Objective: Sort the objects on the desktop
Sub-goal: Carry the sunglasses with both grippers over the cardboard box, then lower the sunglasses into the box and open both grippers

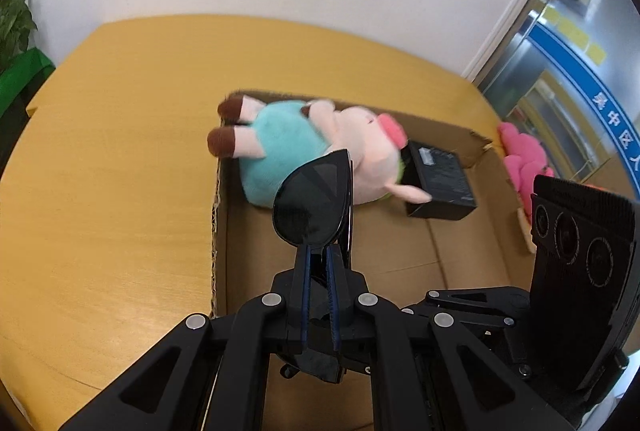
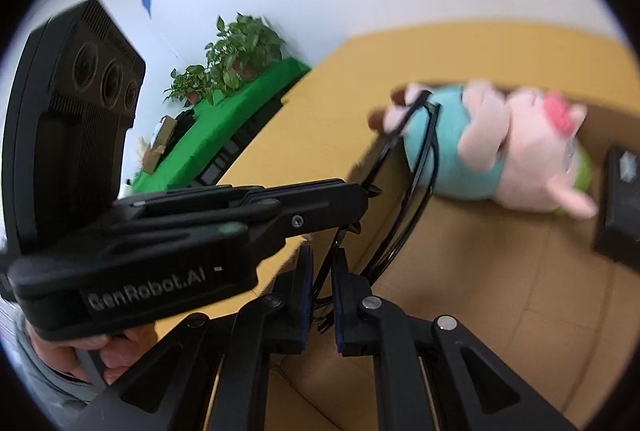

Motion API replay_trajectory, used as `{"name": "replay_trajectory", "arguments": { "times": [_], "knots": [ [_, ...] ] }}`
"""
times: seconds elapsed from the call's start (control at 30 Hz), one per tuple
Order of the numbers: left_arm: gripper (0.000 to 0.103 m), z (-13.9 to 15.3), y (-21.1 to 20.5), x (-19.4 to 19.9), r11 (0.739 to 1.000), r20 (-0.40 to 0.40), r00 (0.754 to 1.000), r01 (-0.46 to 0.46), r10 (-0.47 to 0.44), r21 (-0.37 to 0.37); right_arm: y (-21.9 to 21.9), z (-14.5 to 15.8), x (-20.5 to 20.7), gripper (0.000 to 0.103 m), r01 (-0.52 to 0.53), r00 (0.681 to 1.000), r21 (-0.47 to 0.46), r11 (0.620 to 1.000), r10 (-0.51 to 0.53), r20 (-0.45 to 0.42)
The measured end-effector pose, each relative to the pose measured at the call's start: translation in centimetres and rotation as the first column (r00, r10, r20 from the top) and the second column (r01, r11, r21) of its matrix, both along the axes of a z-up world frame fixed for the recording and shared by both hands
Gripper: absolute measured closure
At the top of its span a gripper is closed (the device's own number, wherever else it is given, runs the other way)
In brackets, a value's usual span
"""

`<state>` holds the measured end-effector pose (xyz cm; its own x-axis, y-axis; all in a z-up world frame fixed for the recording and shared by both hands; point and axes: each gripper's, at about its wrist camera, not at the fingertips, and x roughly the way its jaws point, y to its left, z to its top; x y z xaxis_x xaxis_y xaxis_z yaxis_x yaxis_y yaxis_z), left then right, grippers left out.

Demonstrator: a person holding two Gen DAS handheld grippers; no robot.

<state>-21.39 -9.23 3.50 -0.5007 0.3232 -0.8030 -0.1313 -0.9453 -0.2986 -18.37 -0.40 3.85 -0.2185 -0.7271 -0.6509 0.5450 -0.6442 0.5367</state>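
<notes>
1. The left tool (image 1: pixel 318 255) is clamped on the sunglasses (image 1: pixel 310 209), lens edge-up above the cardboard box (image 1: pixel 448 135); the right tool (image 2: pixel 322 283) is pinched on the same sunglasses (image 2: pixel 404 191) at a thin frame arm.
2. The box lies on the tabletop (image 1: pixel 112 167), straight ahead and below both tools; a plush pig (image 1: pixel 320 147) and black case (image 1: pixel 440 179) fill its far end.
3. The bare near floor looks the likely drop spot; both hands seem equally near.

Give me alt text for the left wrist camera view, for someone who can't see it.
The left gripper is shut on dark sunglasses, held above an open cardboard box on a yellow table. In the box lie a pig plush toy and a small black box.
</notes>
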Motion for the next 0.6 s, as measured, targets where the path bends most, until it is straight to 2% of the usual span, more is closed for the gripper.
{"name": "replay_trajectory", "arguments": {
  "times": [0.13, 0.3, 0.6],
  "knots": [
    [0.097, -2.0, 0.5, -0.9, 0.999, 0.048, 0.999, 0.002, 0.0, -0.036, -0.5, -2.4, -1.6, 0.095, -0.016, 0.995, 0.023, 1.0, 0.013, 0.1],
    [0.097, -3.9, 1.3, -1.1, 0.998, 0.115, 0.992, -0.036, 0.042, -0.055, -0.3, -5.5, -3.1, 0.096, -0.006, 0.971, 0.034, 0.999, -0.002, 0.24],
    [0.097, -4.1, 0.2, 0.6, 0.994, 0.157, 0.983, -0.082, 0.094, -0.079, -1.5, -5.1, -1.9, 0.097, -0.108, 0.96, 0.068, 0.992, 0.086, 0.265]
  ]
}}
